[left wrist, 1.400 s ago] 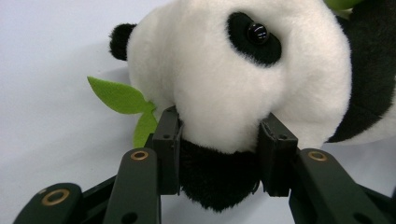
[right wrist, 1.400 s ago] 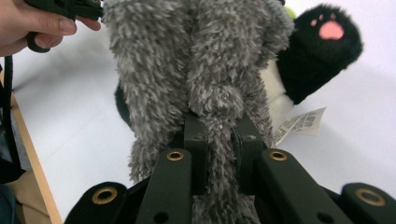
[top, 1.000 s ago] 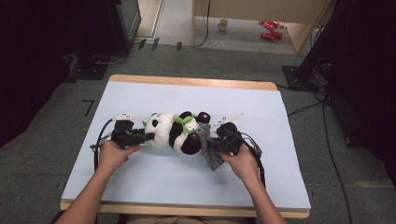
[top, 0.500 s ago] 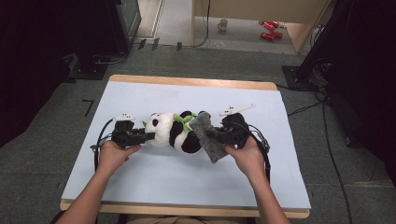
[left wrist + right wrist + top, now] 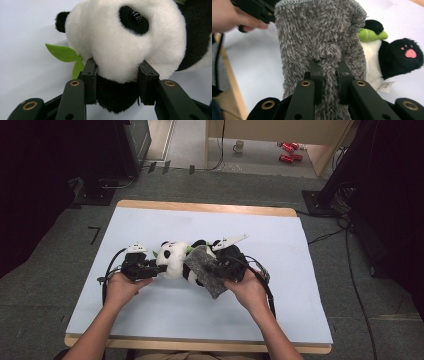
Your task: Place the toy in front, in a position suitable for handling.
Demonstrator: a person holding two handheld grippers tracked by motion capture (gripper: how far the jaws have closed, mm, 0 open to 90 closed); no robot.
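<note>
left gripper (image 5: 117,82) clamping plush panda (image 5: 120,45) head, right gripper (image 5: 328,77) pinching grey cloth (image 5: 319,37) (panda's tag (image 5: 384,86) unreadable)

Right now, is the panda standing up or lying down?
Lying down: the panda is stretched sideways on the table, head between the left gripper's jaws, grey cloth across its body.

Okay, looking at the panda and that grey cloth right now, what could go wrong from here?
1. The right gripper pinches only a small fold of the grey fuzzy cloth; a tug might pull it free.
2. The left gripper squeezes the plush panda at its soft muzzle, so the toy could twist or slip out if the cloth drags across it.
3. The felt leaf sits right beside the left jaw and may get caught.
</note>
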